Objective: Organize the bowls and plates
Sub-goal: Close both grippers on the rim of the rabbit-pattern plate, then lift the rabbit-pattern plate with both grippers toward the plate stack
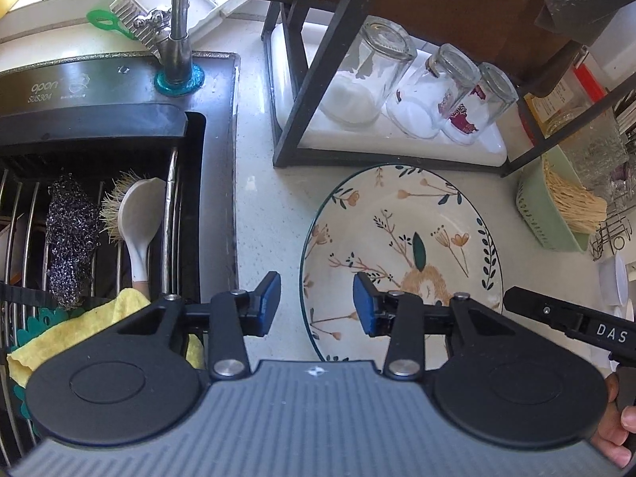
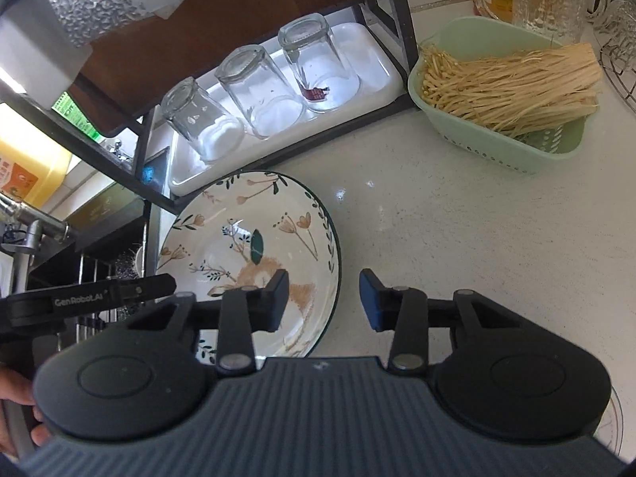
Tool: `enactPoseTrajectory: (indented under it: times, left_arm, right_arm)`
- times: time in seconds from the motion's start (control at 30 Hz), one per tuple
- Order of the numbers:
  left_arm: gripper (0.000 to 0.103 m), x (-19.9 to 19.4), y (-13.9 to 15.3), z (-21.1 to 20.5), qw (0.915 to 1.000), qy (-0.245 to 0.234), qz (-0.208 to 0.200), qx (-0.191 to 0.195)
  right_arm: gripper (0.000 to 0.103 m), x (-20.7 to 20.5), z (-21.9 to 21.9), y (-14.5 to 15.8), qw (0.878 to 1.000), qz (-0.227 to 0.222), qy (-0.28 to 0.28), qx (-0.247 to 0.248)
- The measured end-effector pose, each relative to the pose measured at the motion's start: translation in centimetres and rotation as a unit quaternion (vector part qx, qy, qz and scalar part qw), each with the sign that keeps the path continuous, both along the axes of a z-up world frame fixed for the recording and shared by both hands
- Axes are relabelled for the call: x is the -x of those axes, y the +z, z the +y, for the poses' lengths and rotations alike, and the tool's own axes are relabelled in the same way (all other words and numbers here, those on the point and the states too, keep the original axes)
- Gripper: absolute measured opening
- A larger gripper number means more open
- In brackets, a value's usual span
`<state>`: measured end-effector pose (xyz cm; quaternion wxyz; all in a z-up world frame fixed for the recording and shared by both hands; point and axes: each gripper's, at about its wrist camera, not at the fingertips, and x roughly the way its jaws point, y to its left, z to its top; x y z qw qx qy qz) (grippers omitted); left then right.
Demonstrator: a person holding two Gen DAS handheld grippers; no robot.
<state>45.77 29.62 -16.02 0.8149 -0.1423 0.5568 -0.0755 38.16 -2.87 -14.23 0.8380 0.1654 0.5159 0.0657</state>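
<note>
A deep white plate point(image 1: 401, 238) point(image 2: 246, 238) with a dark rim, painted flowers and a fawn lies flat on the pale counter in front of the black rack. My left gripper point(image 1: 316, 304) is open and straddles the plate's left rim: one blue pad is over the counter, the other over the plate's inside. My right gripper point(image 2: 324, 302) is open and straddles the opposite rim the same way. A gap shows beside each pad, so neither presses on the rim. Each gripper's black arm shows at the edge of the other's view.
A black-framed rack point(image 1: 306, 91) holds a white tray point(image 2: 373, 63) with three upturned glasses point(image 1: 433, 91). To the left is the sink point(image 1: 206, 198) with faucet, brush, steel wool and a yellow cloth. A green basket point(image 2: 497, 147) of enoki mushrooms sits to the right.
</note>
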Motion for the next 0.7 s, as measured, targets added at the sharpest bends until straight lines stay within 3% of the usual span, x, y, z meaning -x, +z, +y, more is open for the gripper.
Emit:
enactPoseTrajectory:
  times: [0.4, 0.7]
  left_arm:
    - [0.02, -1.2, -0.9, 0.5, 0.9999, 0.004, 0.008, 0.013]
    - [0.017, -1.4, -1.2, 0.6, 0.9996, -0.005, 0.013, 0.024]
  right_arm:
    - [0.017, -1.7, 0.0, -1.8, 1.0, 0.02, 0.008, -0.002]
    - [0.013, -2.4, 0.5, -2.5, 0.999, 0.025, 0.025, 0.007]
